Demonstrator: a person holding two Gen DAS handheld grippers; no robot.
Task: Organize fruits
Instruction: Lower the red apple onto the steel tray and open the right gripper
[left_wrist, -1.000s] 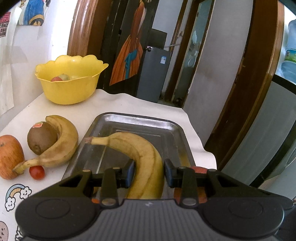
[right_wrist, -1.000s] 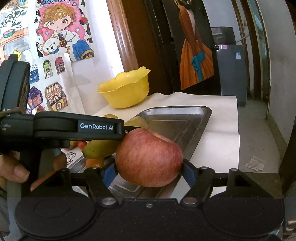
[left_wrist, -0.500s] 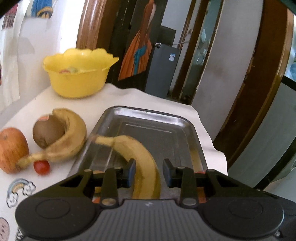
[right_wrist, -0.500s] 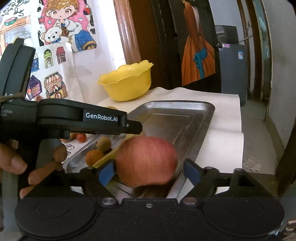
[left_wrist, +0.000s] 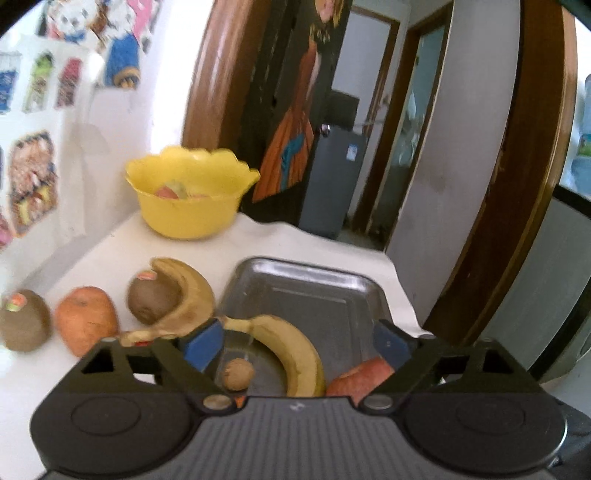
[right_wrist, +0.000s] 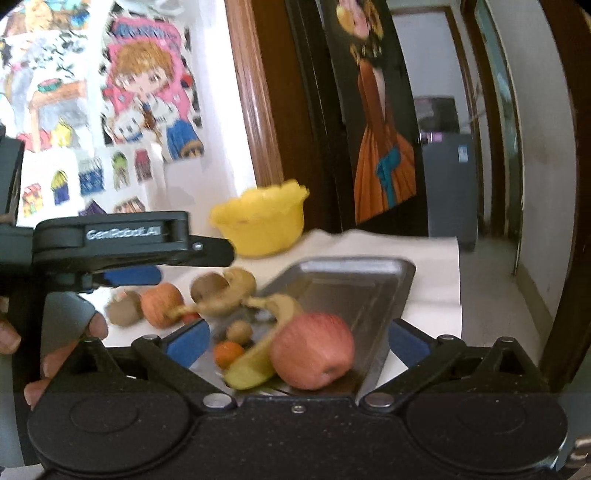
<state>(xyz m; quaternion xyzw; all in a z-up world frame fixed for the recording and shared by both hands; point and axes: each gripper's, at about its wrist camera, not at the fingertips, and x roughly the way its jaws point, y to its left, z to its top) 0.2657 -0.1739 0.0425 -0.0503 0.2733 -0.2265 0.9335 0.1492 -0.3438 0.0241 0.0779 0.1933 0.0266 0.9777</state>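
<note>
From the left wrist view, the left hand-held gripper (left_wrist: 297, 341) was spread wide with nothing between its blue pads. Under it sat the metal tray (left_wrist: 306, 291) on the white counter (left_wrist: 110, 251), holding a banana (left_wrist: 291, 350), a small brown round fruit (left_wrist: 238, 373) and a red apple (left_wrist: 360, 378) at the near right edge. Left of the tray, on the counter, a second banana (left_wrist: 186, 302) curled around a kiwi (left_wrist: 153, 304), with another apple (left_wrist: 85, 323) and another kiwi (left_wrist: 22, 325) further left. A yellow bowl (left_wrist: 190, 201) with some fruit in it stood at the back.

From the right wrist view, the right hand-held gripper (right_wrist: 297, 345) was spread too, gripping nothing. The red apple (right_wrist: 312, 350) sat in the tray (right_wrist: 369, 284) touching the banana (right_wrist: 266, 343), with a small orange fruit (right_wrist: 229, 352) beside them. The left hand-held gripper (right_wrist: 147, 254) hung over the loose fruit, pretty blurry.
</note>
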